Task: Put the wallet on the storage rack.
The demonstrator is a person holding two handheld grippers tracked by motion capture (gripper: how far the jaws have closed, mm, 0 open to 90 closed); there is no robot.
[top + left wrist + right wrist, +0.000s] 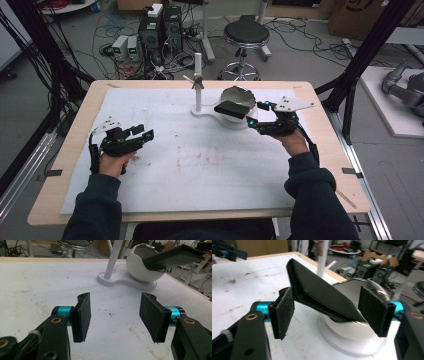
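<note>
A black wallet (231,108) leans in a white egg-shaped bowl (240,95) at the back middle of the table, one end sticking out over the rim toward the left. My right gripper (256,114) is open just right of the bowl. In the right gripper view the wallet (319,295) lies between and just past the spread pads (285,311), and neither pad presses on it. My left gripper (144,132) hovers open over the white mat (200,165) at the left, with nothing between its pads (83,315); the bowl (140,268) and wallet (175,256) lie far ahead of it.
The bowl shares a white base (204,111) with a thin upright post (198,82) that has short pegs. Wooden table edge (75,150) frames the mat. Beyond the table stand a stool (246,35) and computers (160,30) on the floor.
</note>
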